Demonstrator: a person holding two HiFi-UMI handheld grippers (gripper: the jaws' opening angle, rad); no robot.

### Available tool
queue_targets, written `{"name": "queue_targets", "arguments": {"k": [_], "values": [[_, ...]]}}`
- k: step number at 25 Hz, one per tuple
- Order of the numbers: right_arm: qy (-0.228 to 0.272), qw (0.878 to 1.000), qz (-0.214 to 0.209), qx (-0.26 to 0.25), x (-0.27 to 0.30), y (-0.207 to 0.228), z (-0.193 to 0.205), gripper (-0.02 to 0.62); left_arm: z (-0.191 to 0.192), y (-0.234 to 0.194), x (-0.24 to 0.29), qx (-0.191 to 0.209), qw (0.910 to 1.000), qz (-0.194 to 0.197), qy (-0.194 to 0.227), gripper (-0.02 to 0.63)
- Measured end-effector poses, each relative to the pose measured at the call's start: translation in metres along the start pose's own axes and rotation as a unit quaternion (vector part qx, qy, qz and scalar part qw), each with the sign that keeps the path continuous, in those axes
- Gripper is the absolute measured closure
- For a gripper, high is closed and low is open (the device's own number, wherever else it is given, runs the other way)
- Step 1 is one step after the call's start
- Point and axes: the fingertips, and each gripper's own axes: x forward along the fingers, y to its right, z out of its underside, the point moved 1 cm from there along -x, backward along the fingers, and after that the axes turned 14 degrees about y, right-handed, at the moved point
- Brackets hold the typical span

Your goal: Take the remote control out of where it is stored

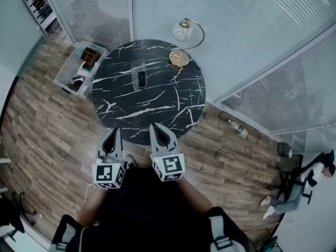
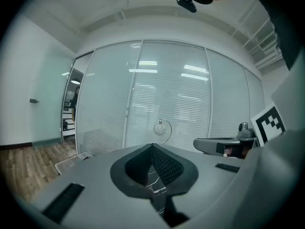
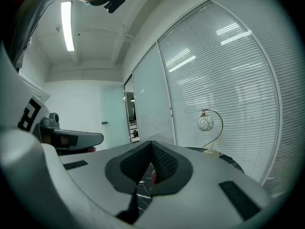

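Note:
The dark remote control [image 1: 142, 79] lies in a clear holder [image 1: 136, 69] near the middle of the round black marble table [image 1: 157, 106]. Both grippers hover side by side over the table's near edge, well short of the remote. My left gripper [image 1: 113, 132] has its jaws together with nothing between them, and my right gripper [image 1: 154, 126] is shut and empty too. In the left gripper view the black pads [image 2: 164, 166] meet at a point; the right gripper view shows its pads [image 3: 164, 163] meeting the same way. Neither gripper view shows the remote.
A gold lamp [image 1: 180, 56] with a glass globe stands at the table's far right rim. A clear bin [image 1: 69, 76] of small items sits on the floor left of the table. A bottle [image 1: 237, 128] lies on the floor to the right. A seated person [image 1: 299, 185] is at far right.

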Motion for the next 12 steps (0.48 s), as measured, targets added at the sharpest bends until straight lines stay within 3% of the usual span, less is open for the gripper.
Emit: {"name": "queue_targets", "arguments": {"k": [12], "values": [[0.004, 1.0, -0.004, 0.008, -0.008, 0.002, -0.005, 0.594, -0.001, 0.013, -0.004, -0.004, 1.0, -0.002, -0.005, 0.597]]}}
